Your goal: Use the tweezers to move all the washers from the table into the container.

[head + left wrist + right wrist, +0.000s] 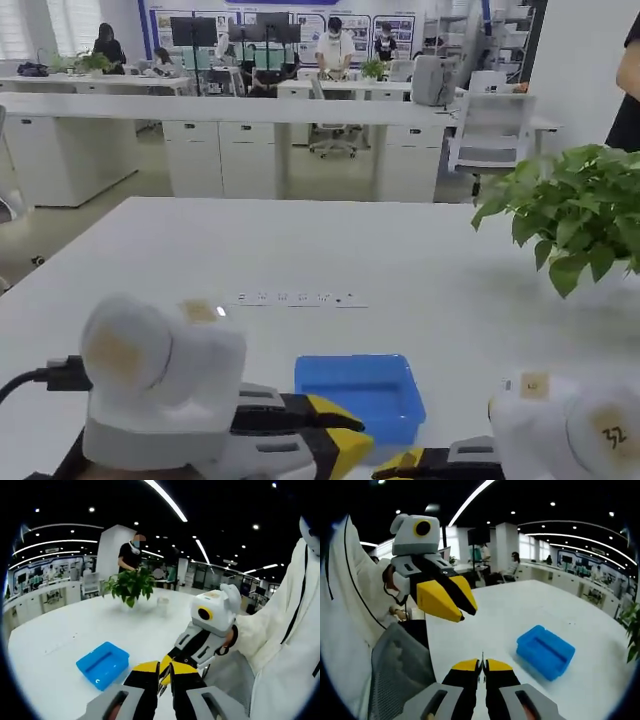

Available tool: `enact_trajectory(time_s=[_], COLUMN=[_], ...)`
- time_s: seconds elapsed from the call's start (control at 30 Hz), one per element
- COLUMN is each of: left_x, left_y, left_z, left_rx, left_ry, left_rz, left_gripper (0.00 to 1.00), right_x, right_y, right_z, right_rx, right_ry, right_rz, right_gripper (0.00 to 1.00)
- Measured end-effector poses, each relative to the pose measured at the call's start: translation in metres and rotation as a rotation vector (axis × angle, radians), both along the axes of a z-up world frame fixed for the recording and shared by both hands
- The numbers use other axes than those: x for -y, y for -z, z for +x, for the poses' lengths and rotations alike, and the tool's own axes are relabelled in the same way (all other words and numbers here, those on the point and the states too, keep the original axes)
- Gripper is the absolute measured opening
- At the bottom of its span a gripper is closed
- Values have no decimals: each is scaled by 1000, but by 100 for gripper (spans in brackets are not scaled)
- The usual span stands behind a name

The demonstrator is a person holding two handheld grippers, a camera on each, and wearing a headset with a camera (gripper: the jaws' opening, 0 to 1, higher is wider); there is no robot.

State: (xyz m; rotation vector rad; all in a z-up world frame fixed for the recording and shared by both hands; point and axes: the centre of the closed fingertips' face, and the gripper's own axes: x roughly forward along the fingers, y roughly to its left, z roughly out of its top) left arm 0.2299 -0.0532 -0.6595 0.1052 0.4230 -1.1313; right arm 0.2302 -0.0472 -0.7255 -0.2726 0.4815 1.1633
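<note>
A blue container point(360, 392) lies open on the white table point(150, 260), just beyond both grippers. A row of several small washers point(295, 297) sits farther out on the table. My right gripper point(483, 662) is shut, with the thin metal tip of the tweezers point(482, 656) sticking out between its yellow jaws. It is low at the near right point(392, 465). My left gripper point(165, 666) is shut too, and I see nothing in it. It hangs near the container's left corner point(355, 437). The container point(545, 651) lies ahead and to the right of the tweezers.
A leafy potted plant point(580, 210) stands at the table's right side, with a white cup point(162, 605) near it. A grey mesh chair point(400, 680) is at the near edge by the person's white sleeve. Desks and several people fill the room behind.
</note>
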Motion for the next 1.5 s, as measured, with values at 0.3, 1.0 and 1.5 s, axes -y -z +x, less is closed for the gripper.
enact_trajectory(time_s=[0.3, 1.0, 1.5], left_x=[17, 30, 24], left_y=[7, 43, 86], left_z=[-18, -23, 9], left_rx=[-1, 50, 143], left_ry=[217, 409, 376], left_rz=[22, 154, 287], left_gripper=[3, 0, 0], right_x=[-2, -10, 13], right_y=[-4, 21, 62], right_z=[-16, -24, 14], right_rx=[-7, -24, -65], right_ry=[-94, -232, -246], right_rz=[-24, -114, -243], right_gripper=[1, 1, 2])
